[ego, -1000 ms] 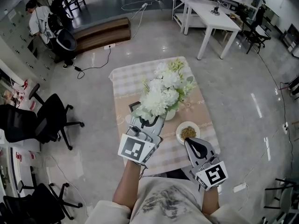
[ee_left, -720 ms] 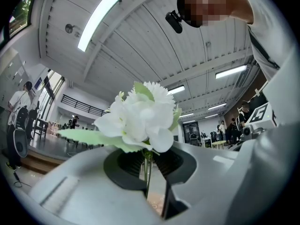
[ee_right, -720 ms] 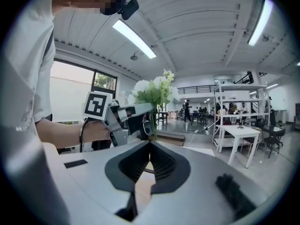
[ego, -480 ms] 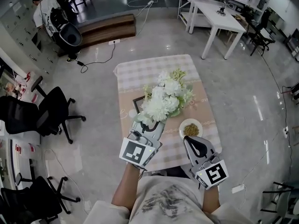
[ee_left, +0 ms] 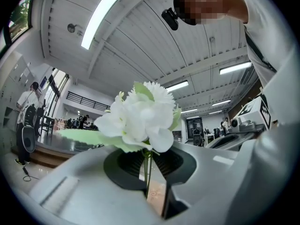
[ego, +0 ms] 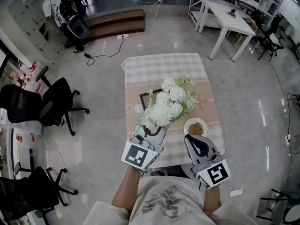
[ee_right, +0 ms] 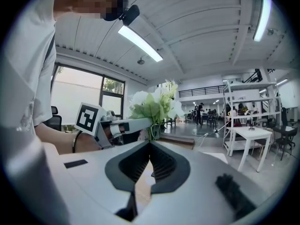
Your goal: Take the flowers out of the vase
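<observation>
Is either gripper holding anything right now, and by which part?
The left gripper is shut on a white flower, pinching its thin green stem just below the bloom. The right gripper holds nothing.

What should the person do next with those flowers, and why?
Probably lift the left gripper straight up a little, without opening it. Its jaws pinch the flowers by their stems, but the blooms hide the vase from above, so I cannot tell whether the stems are clear of it. The right gripper is shut and empty.
</observation>
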Available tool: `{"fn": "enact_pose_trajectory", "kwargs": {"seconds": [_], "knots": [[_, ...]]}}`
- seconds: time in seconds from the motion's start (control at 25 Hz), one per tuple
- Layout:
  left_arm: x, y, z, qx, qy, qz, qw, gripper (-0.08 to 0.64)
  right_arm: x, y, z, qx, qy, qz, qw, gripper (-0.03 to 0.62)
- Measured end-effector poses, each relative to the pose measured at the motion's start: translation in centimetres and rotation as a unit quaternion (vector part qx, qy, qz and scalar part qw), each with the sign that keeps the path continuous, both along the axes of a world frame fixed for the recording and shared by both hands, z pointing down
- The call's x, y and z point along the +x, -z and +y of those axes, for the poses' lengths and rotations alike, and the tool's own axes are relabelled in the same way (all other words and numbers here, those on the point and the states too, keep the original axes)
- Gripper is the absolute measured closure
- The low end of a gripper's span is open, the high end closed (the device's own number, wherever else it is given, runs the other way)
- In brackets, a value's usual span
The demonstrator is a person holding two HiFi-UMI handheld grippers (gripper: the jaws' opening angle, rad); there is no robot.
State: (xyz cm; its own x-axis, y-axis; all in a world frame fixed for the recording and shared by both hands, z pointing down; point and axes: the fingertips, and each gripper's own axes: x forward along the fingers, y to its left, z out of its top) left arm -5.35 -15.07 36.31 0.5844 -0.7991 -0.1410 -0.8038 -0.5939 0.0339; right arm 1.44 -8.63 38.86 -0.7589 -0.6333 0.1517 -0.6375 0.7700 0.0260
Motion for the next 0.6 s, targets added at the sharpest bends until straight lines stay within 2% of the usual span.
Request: {"fn": "enact_pose_trajectory", "kwargs": {"seconds": [0.16,0.48,0.6], "knots": [[-0.5,-1.1,0.9,-0.027,0.005,0.003,0.9996,0.501,-0.7,-0.1,0.0,0.0,0.011,0.0,1.0,0.575],[-1.7,-2.3,2.1,-0.027,0.019,-0.003,0.9995,0.5,-1.8,-0.2,0.0,-0.001,0.027,-0.003,1.0,0.575],[-1.7,-2.8,2.6,-0.053,0.018,0.004,0.9984,0.5,-2.2,-0.3,0.1,-0.001,0.031,-0.002,1.0,0.575]]}}
